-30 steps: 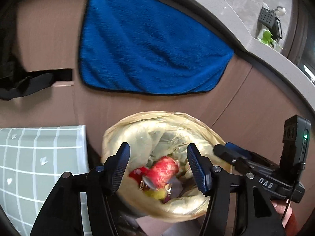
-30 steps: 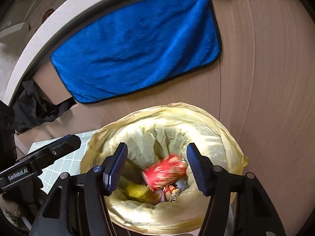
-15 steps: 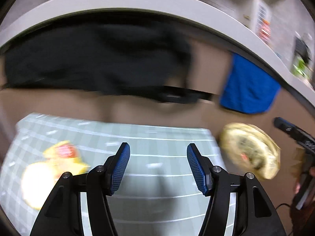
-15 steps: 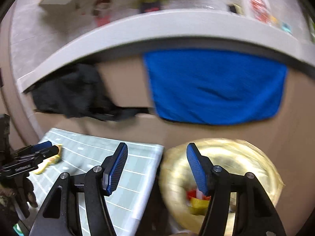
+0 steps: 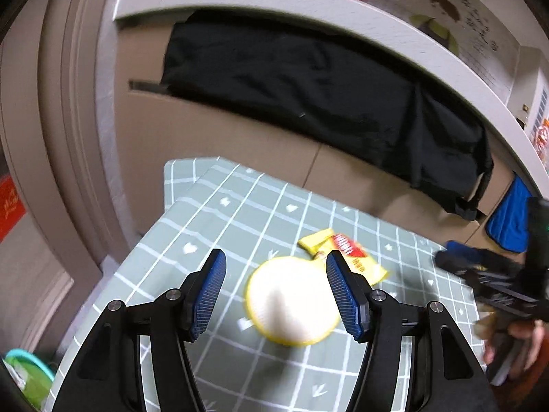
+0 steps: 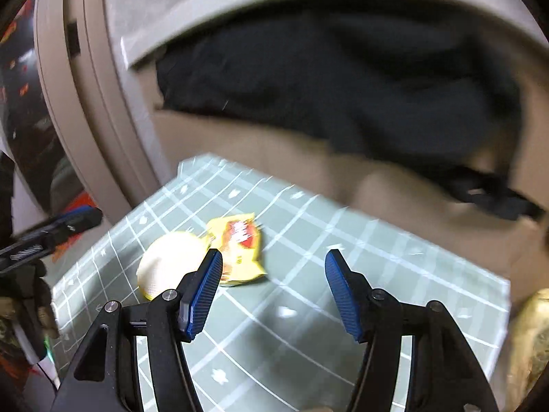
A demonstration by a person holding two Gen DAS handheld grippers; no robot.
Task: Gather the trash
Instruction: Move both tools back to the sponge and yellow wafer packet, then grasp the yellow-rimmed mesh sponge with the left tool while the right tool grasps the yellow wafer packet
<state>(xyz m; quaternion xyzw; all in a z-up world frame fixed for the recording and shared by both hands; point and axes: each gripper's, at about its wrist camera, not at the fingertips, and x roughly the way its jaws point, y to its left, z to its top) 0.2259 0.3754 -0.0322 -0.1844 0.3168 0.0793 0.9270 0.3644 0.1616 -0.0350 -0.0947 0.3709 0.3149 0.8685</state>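
While both tools angle down over the green checked surface (image 5: 219, 213), the left gripper (image 5: 276, 295) has its jaws spread wide and empty, framing but not touching one round white yellow-rimmed lid (image 5: 291, 304) lying on the cloth. Right gripper (image 6: 272, 295) jaws are likewise spread, nothing between them; one yellow-red snack wrapper (image 6: 240, 250) lies just beside the lid (image 6: 171, 262), touching it. One gold-lined trash bin (image 6: 528, 336) sits at the surface's right edge; a hand (image 5: 521, 340) grips the right tool.
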